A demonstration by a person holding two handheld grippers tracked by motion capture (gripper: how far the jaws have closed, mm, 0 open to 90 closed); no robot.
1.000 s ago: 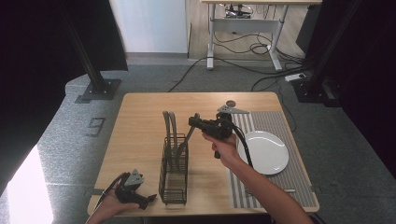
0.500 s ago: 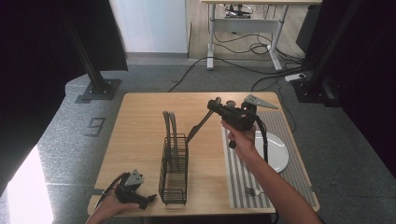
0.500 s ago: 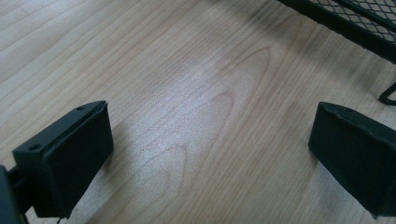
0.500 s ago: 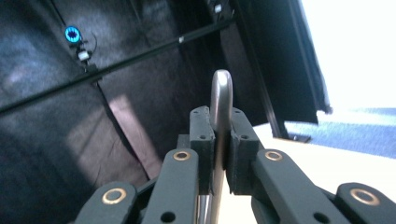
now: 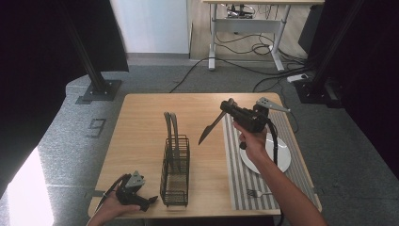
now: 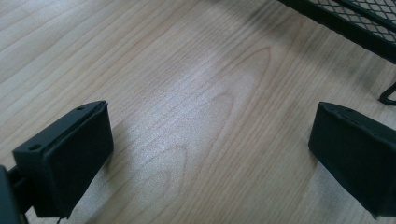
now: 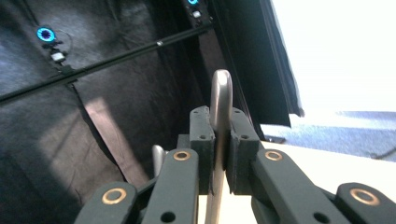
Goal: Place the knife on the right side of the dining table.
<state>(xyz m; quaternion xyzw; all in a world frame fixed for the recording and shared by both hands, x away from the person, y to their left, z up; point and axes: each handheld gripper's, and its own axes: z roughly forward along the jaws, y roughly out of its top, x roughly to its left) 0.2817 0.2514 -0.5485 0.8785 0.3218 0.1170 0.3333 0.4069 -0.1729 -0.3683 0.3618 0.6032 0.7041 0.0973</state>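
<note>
Right gripper point(image 5: 226, 106) clamps the grey metal knife point(image 5: 209, 128); lower it blade-flat beside the white round plate point(image 5: 282, 157), left gripper point(image 5: 149, 199) idle, agape

Light wood surface point(image 5: 141, 122), pale grain, stands on grey speckled carpet floor point(image 5: 94, 155). Black curtains point(image 5: 42, 56) hang on both sides, held by black metal stands; 1 stand's base plate point(image 5: 98, 90) sits at far left of the surface. White wall panel point(image 5: 150, 26) behind, brightly lit. Far back, a second desk with white legs point(image 5: 212, 35) on wooden flooring, black cables point(image 5: 235, 66) trailing across the carpet. Bright patch of light point(image 5: 23, 193) at lower left.
</note>
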